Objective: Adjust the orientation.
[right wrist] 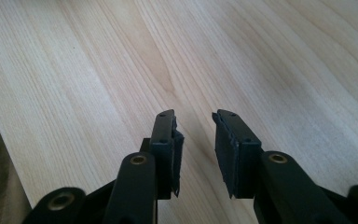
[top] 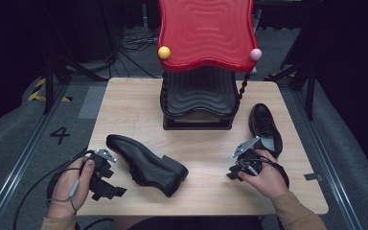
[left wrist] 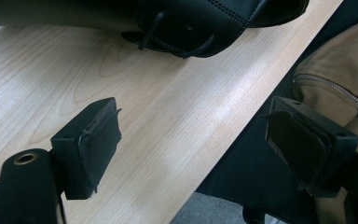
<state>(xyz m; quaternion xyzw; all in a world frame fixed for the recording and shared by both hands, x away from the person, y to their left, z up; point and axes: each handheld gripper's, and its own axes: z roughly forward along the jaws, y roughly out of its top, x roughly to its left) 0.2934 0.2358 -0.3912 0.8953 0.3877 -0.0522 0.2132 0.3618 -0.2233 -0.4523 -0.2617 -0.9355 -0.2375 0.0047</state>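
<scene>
left gripper (top: 106,184): near front-left corner of table (top: 139,100), jaws wide apart, nothing between.
right gripper (top: 237,168): by right edge, jaws part open, empty.
left shoe (top: 146,163): front centre; laces show in left gripper view (left wrist: 205,23).
right shoe (top: 266,127): right edge, beside right gripper.
high view extra: red rack (top: 203,33) at back edge.

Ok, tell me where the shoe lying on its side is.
In the high view, the tipped shoe lies left of centre on the table, between the left gripper and the rack.
</scene>
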